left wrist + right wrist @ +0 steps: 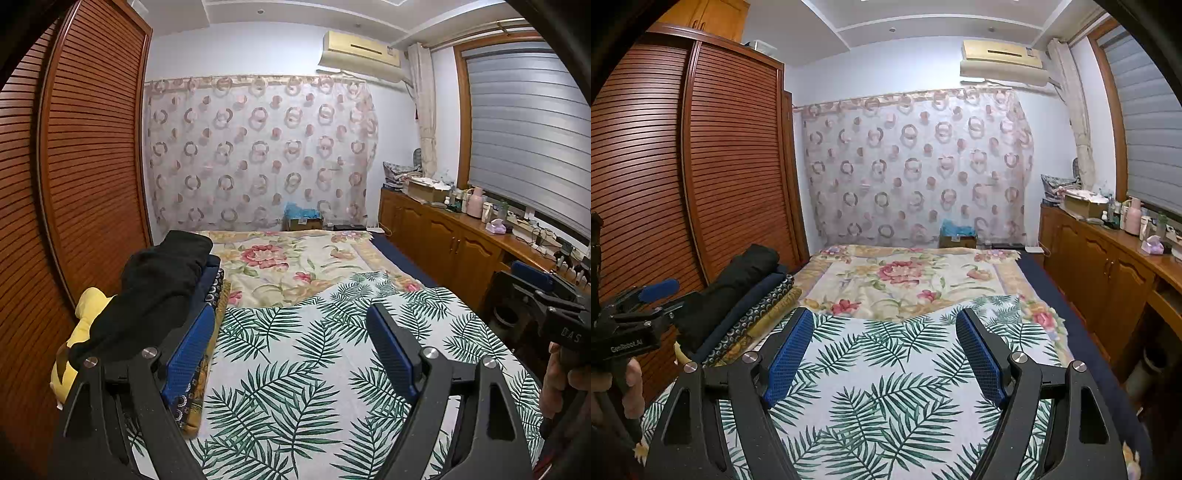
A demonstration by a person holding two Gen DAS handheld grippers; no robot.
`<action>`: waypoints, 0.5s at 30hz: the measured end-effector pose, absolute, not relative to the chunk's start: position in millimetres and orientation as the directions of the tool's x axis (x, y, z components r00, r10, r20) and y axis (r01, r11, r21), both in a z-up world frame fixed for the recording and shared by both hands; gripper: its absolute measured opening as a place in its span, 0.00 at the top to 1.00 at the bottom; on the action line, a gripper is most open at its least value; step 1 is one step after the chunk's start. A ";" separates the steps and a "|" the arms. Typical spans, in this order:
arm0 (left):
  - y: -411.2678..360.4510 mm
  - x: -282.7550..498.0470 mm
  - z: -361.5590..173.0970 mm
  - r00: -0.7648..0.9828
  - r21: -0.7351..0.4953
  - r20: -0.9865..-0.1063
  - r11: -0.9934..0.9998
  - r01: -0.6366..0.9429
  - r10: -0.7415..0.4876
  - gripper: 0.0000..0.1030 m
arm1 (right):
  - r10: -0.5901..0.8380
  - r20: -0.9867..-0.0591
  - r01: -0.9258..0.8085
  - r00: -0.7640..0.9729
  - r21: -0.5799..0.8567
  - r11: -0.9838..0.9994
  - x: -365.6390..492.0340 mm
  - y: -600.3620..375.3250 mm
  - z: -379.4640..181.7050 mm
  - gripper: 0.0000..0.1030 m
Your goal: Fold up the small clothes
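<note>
A stack of folded clothes lies along the bed's left side, with a black garment (162, 284) (738, 280) on top. Under it are a navy piece (753, 295), a patterned piece and something yellow (86, 317). A palm-leaf sheet (295, 362) (886, 387) covers the near part of the bed, and nothing lies on it. My left gripper (290, 310) hovers open over that sheet, just right of the stack, with nothing between its blue pads. My right gripper (884, 314) is also open and empty above the same sheet.
A floral blanket (288, 266) covers the far half of the bed. Louvred wardrobe doors (85, 166) stand close on the left. A wooden cabinet (443, 240) with bottles and boxes runs along the right. A patterned curtain (916, 166) hangs behind the bed, with a cardboard box (956, 240) below it.
</note>
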State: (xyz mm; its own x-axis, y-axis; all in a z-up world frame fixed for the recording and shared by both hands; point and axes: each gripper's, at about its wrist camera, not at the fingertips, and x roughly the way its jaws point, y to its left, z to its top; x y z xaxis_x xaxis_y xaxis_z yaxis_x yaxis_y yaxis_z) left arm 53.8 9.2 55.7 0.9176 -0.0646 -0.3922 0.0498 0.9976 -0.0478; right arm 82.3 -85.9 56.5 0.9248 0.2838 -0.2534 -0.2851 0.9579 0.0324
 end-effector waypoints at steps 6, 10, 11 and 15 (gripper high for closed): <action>9.3 53.9 55.5 0.917 -0.048 -0.392 0.998 0.050 -0.065 0.18 | 0.284 -0.254 -0.286 0.925 0.030 0.958 81.7 -88.1 56.2 0.21; 9.3 53.7 55.2 0.918 -0.046 -0.392 0.998 0.049 -0.063 0.18 | 0.285 -0.254 -0.287 0.924 0.029 0.957 81.0 -91.7 56.8 0.21; 9.4 53.8 55.1 0.918 -0.047 -0.392 0.998 0.050 -0.064 0.18 | 0.285 -0.254 -0.288 0.924 0.028 0.957 81.2 -91.9 56.3 0.21; 9.3 53.8 54.7 0.918 -0.046 -0.391 0.998 0.049 -0.063 0.18 | 0.288 -0.255 -0.291 0.923 0.028 0.956 79.9 -95.4 55.9 0.21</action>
State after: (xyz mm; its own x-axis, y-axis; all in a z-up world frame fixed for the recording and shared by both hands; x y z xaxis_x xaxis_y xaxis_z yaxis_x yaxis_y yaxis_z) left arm 53.8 9.3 54.7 0.9181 -0.0631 -0.3914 0.0491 0.9977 -0.0458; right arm 79.9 -95.4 55.9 0.9230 0.2878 -0.2554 -0.2905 0.9565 0.0279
